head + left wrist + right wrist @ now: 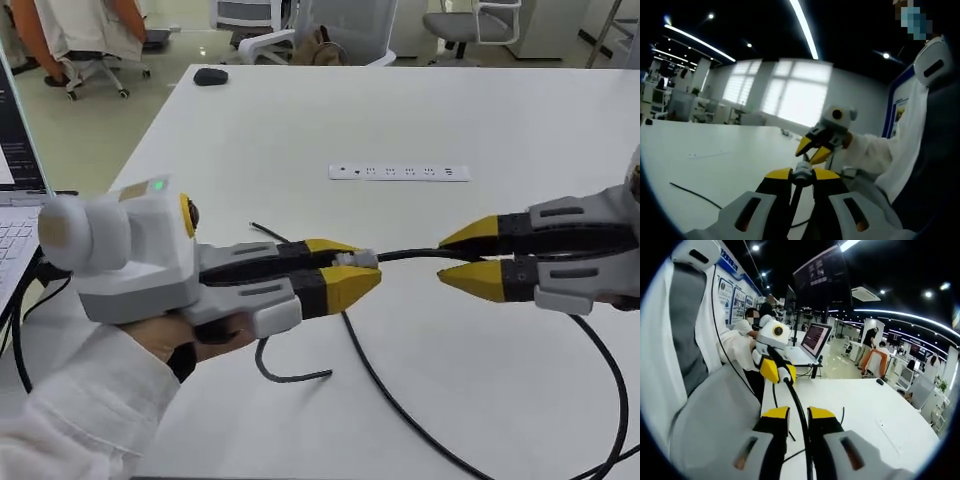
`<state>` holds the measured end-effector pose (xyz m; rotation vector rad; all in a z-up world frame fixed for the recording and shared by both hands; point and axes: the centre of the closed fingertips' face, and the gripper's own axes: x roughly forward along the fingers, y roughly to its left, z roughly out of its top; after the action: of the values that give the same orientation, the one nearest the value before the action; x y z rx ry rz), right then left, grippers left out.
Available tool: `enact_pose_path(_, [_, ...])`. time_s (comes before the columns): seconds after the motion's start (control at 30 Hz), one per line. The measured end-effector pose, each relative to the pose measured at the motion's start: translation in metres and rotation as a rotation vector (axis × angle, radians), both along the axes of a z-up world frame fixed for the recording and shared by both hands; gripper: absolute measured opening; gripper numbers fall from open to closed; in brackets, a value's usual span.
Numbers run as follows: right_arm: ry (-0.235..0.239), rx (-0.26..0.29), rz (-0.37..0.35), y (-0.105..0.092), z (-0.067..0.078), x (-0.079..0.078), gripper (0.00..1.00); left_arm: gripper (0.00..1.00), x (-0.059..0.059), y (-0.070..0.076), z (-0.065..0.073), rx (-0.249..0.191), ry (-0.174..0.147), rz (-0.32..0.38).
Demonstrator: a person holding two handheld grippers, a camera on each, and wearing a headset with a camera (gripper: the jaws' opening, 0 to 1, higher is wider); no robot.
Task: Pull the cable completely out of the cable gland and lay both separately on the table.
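Pinching the cable gland [802, 170] between its yellow tips, my left gripper [366, 264] has its jaws pressed onto that small, pale, rounded plastic fitting, which sits in the air at the gripper's nose, off the table. A thin, smooth black cable [410, 255] comes out of the gland and runs straight across to my right gripper [446, 259], so the two are not yet apart. The cable passes between the right gripper's pointed yellow jaws, which stand a little apart at the tips; I cannot tell whether they bite on it further in.

Both grippers have the same build: wedge-shaped yellow tips, black middle sections, and matte grey and white shells. They point at each other nose to nose, near but not touching, both level above the table [300, 130], a smooth white slab with a faint sheen. More black cable lies in loose curves on it beneath them.

A hand [165, 335] in a white cloth sleeve [70, 415] wraps the left gripper's handle from below, the forearm coming in from the lower left. Farther back lie a flat white power strip [398, 172] and, near the far edge, a dark rounded mouse [210, 76]. An open laptop [12, 235] sits off to the left.
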<state>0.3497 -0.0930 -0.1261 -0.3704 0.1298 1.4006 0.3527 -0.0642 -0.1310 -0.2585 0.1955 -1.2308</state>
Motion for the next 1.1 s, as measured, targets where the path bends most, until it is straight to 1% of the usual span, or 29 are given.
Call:
enact_pose_path(0.03, [-0.014,0.016,0.021,0.005,0.006,-0.003,0.13,0.17,0.0,0.0,0.0,0.0,0.002,0.0])
enact_pose_path(0.1, [-0.026,0.021,0.042,0.011,0.01,-0.006,0.12,0.17,0.0,-0.001,0.0,0.0,0.004,-0.002])
enact_pose_path(0.17, [-0.043,-0.004,0.069,0.017,0.007,-0.008,0.11,0.17,-0.001,-0.001,0.001,-0.001,0.003,-0.004])
enact_pose_path(0.23, [-0.055,-0.037,0.075,0.022,0.0,-0.006,0.1,0.17,-0.001,0.0,-0.001,0.008,0.006,-0.006])
enact_pose_path(0.33, [-0.051,-0.048,0.086,0.027,-0.005,-0.005,0.1,0.17,-0.001,0.001,-0.004,0.02,0.008,-0.004])
enact_pose_path(0.4, [-0.061,-0.057,0.085,0.027,-0.006,-0.003,0.07,0.17,-0.002,0.003,-0.005,0.023,0.01,0.001])
enact_pose_path(0.5, [-0.064,-0.056,0.098,0.029,-0.006,-0.003,0.06,0.17,-0.001,0.006,-0.005,0.014,0.014,0.012])
enact_pose_path(0.7, [-0.069,-0.057,0.103,0.029,-0.007,-0.002,0.06,0.17,0.001,0.007,-0.006,0.012,0.019,0.021])
enact_pose_path(0.9, [-0.072,-0.061,0.115,0.028,-0.01,-0.003,0.03,0.17,0.001,0.007,-0.006,0.017,0.017,0.022])
enact_pose_path(1.03, [-0.07,-0.057,0.113,0.025,-0.012,-0.004,0.03,0.17,0.002,0.008,-0.006,0.024,0.011,0.022])
enact_pose_path(1.1, [-0.071,-0.057,0.105,0.022,-0.012,-0.003,0.03,0.17,0.003,0.009,-0.006,0.021,0.014,0.027])
